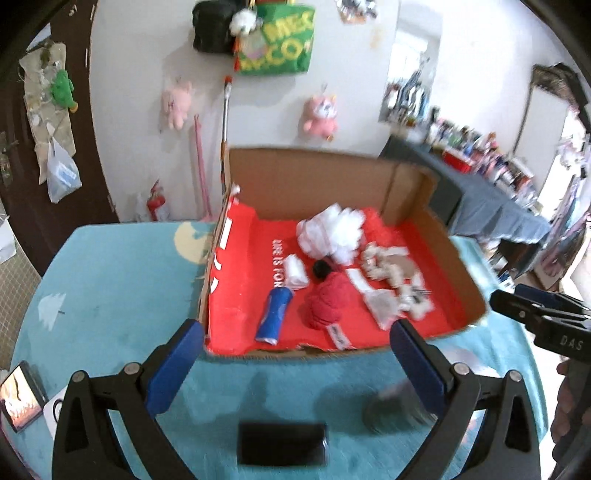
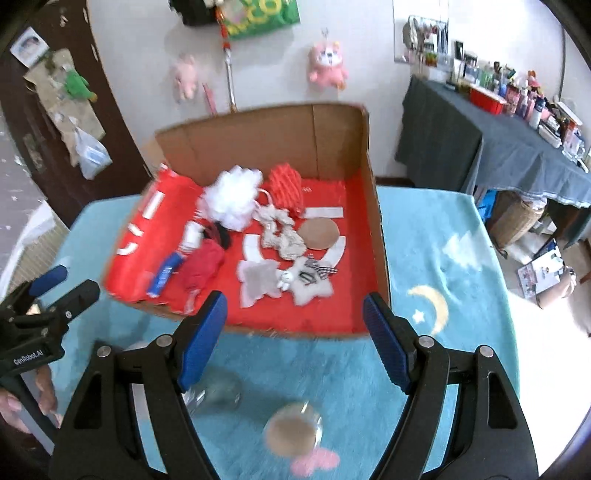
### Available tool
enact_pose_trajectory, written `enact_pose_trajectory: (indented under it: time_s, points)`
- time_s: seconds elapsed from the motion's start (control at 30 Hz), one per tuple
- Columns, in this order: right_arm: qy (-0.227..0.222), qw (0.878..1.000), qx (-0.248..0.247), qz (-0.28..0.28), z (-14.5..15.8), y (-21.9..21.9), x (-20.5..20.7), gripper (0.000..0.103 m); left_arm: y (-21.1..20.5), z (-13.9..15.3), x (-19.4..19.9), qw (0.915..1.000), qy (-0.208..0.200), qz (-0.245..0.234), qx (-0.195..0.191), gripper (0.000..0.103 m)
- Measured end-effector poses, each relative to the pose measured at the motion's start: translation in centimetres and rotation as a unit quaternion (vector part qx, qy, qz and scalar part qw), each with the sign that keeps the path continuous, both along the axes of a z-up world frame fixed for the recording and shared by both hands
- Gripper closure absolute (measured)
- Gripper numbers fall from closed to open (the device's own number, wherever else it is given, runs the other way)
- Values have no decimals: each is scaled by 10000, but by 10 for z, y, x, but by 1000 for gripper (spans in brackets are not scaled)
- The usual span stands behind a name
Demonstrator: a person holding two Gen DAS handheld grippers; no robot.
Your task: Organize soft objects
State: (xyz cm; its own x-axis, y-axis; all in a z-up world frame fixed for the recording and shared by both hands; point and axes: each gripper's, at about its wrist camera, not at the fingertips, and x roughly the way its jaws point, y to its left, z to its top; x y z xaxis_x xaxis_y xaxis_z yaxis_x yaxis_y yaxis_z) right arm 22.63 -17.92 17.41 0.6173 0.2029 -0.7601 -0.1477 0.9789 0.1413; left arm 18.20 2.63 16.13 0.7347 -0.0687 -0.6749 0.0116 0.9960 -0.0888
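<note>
Cardboard box [image 2: 376,206] of soft objects lies beyond right hand-held gripper [image 2: 295,317] (jaws apart).

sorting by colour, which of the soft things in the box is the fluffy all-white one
The white mesh pouf, a puffy ball at the back of the cardboard box. The red knit bundle and grey star plush in front are coloured and flatter.

A white wall [image 2: 140,44] carries two pink plush toys [image 2: 327,64], a green bag [image 1: 275,38] and a black bag [image 1: 212,27], with a dark door [image 1: 22,155] to its left. A side table [image 2: 491,147] under grey cloth, crowded with small items, stands on the right. Bright daylight washes the floor [image 2: 546,317] there.
</note>
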Motion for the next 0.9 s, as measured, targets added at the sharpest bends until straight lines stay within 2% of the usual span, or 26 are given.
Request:
enact_pose_trajectory:
  time_s: [0.13, 0.23, 0.37, 0.43, 0.7, 0.9]
  points:
    - [-548, 9981, -256, 99, 11, 7, -51, 15, -10, 14, -51, 9988, -436, -230, 26, 0]
    - [-832, 9956, -408, 134, 3, 15, -90, 15, -17, 10, -79, 9976, -586, -364, 34, 0]
    - [-939, 9952, -278, -85, -20, 14, -124, 14, -20, -14, -101, 9979, -507, -368, -185, 0]
    - [-970, 9942, -372, -260, -37, 15, -134, 14, -21, -33, -104, 9985, -420, -325, -161, 0]
    - [-385, 9972, -538, -335, -114, 21, -131, 14, -27, -113, -92, 9996, 234, -184, 17, 0]
    - [-231, 9960, -698, -508, -140, 19, -128, 14, -35, -141, -86, 9982, 497, -176, 282, 0]
